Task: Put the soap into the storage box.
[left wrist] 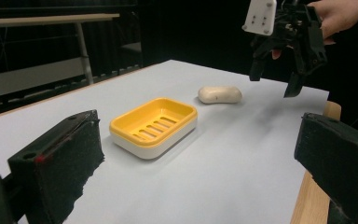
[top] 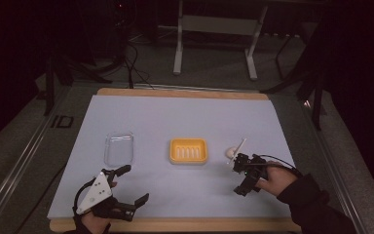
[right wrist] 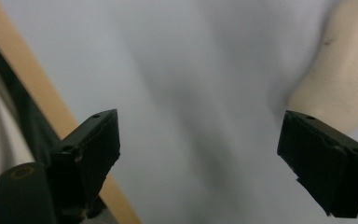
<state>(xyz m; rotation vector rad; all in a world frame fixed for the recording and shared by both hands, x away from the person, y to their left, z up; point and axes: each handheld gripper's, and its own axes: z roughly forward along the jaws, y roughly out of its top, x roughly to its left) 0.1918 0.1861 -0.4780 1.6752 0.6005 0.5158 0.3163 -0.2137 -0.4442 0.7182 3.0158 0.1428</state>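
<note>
Soap bar (left wrist: 219, 94), cream, oval: lay on pale blue table mat (top: 185, 122), just beside right gripper (top: 246, 174), jaws spread, empty, hovering above. Left gripper (top: 129, 184), jaws likewise wide, nothing held, near front edge. Between: yellow slotted plastic soap dish (top: 188, 150). Left of dish: clear plastic lid (top: 119, 148).

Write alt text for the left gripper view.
A yellow soap dish sits on a white table, a beige soap bar just beyond it. The right gripper hovers open above, past the left gripper's spread fingers.
</note>
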